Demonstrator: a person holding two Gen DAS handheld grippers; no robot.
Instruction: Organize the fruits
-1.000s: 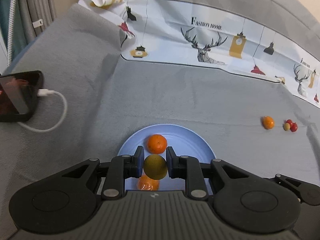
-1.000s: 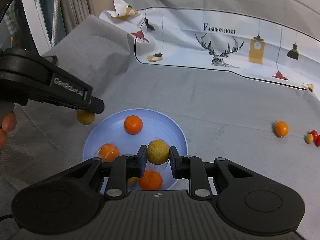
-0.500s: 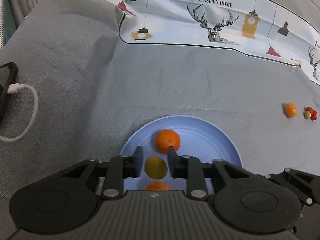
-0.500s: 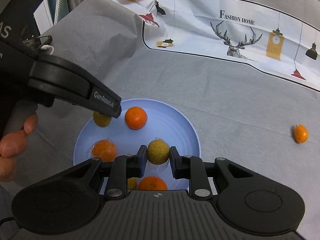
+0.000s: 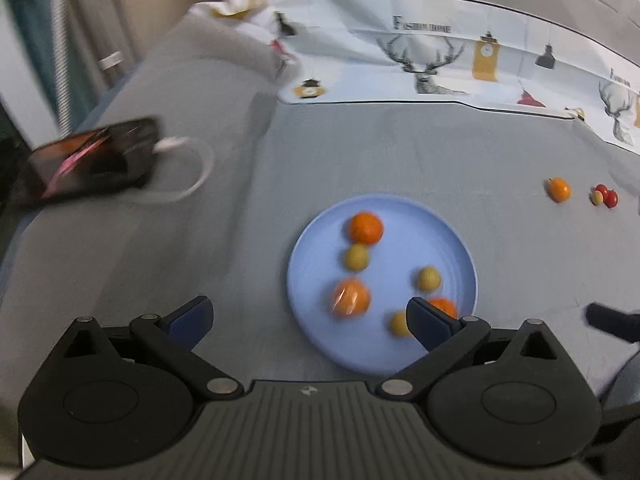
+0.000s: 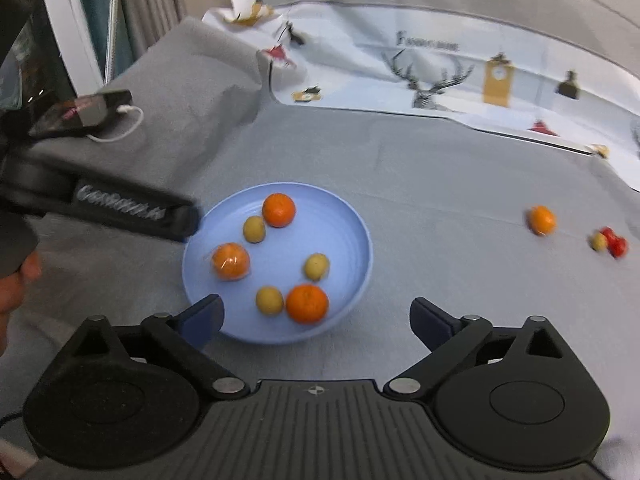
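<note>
A grey cloth [image 6: 420, 184] is spread over the surface; a blue plate [image 6: 344, 216] is set near its front edge, with three oranges and three yellow-green fruits held in it; the left gripper [image 5: 308, 320] and right gripper [image 6: 316, 316] are seen opening, jaws spread wide, nothing between them; a loose orange [image 6: 542, 220] and small red fruits [image 6: 614, 240] are left toward the right edge.

Left gripper [image 5: 307, 322] angled down beside blue plate [image 5: 460, 256], jaws opening, nothing between. My right gripper [image 6: 318, 316] hung over plate's near rim, jaws opening, empty.
</note>
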